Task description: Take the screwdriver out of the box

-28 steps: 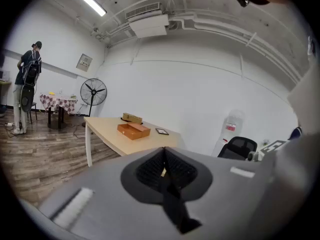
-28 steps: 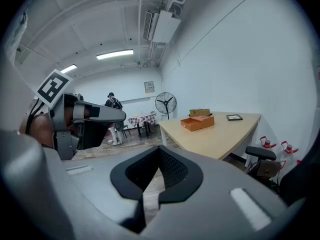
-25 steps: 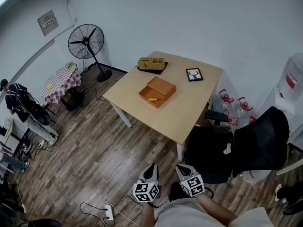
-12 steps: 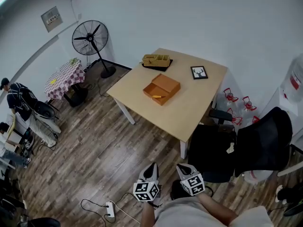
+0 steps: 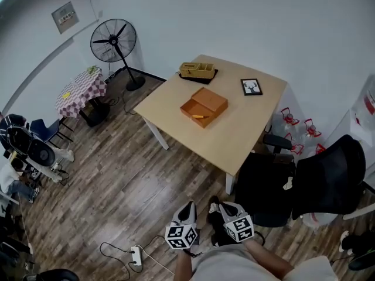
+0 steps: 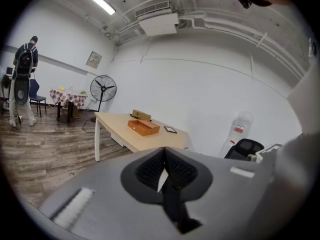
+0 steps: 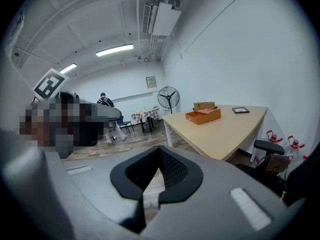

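Well short of the table (image 5: pixel 234 142), the person holds both tools low over the wood floor. The left gripper (image 5: pixel 188 206) and right gripper (image 5: pixel 226 207) are side by side, each clenched with nothing between its jaws. A black office chair (image 5: pixel 325 177) stands at the table's near right corner. Mid-table lies the open orange box (image 5: pixel 210 101), and the yellow screwdriver (image 5: pixel 199 116) rests inside its near tray. Along the table's far edge sit a framed picture (image 5: pixel 251 87) and a wooden organiser (image 5: pixel 197 70). A standing fan (image 5: pixel 113 41) is beyond the table's far left corner.
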The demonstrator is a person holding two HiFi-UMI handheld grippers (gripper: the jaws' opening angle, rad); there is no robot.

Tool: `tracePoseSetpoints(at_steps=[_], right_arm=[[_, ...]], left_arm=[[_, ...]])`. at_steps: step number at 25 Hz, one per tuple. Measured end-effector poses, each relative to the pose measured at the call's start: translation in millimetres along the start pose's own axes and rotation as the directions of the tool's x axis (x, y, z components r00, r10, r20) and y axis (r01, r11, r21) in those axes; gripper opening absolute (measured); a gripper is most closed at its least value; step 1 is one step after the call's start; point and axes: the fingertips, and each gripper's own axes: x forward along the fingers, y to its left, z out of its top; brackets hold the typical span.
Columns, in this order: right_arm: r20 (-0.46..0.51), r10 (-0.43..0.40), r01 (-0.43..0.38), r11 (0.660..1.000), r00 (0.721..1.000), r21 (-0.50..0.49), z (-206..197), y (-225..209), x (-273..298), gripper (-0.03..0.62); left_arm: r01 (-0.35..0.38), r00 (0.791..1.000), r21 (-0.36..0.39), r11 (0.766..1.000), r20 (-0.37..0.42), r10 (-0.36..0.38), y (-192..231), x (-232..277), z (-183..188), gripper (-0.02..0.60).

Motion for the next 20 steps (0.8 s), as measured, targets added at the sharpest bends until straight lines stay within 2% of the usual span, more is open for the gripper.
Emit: tracePoseSetpoints(at_steps=[3, 8, 13, 16, 20], right_arm=[[0.002, -0.006, 0.006, 1.000, 1.000, -0.014, 4.3, -10.6, 14.0, 0.000], [0.030, -0.032, 0.032, 0.999, 0.999, 0.023, 28.5, -27.0, 50.5, 0.002], [-0.001, 0.027, -0.027, 1.000, 1.000, 0.012, 45.9, -24.9, 97.6, 0.000], [-0.013, 0.035, -0.035, 0.999, 0.999, 0.002, 69.0, -32.7, 127.6, 0.002], [-0.016, -0.004, 0.004, 1.000, 1.000, -0.001, 104.9, -53.3, 168.4, 0.000]], left_arm=[[0.009, 1.000, -0.023, 1.000, -0.004, -0.009, 6.6, 15.2, -0.1, 0.055], [0.001, 1.000, 0.021, 1.000, 0.005, -0.002, 25.7, 40.6, 26.9, 0.055], [-0.013, 1.000, 0.075, 0.997, -0.027, 0.015, 60.7, 76.4, 41.1, 0.055], [-0.004, 1.000, 0.056, 0.998, -0.027, 0.006, 80.3, 99.3, 64.6, 0.054], [-0.019, 0.999, 0.105, 0.994, -0.033, 0.022, 108.1, 130.3, 93.6, 0.054]])
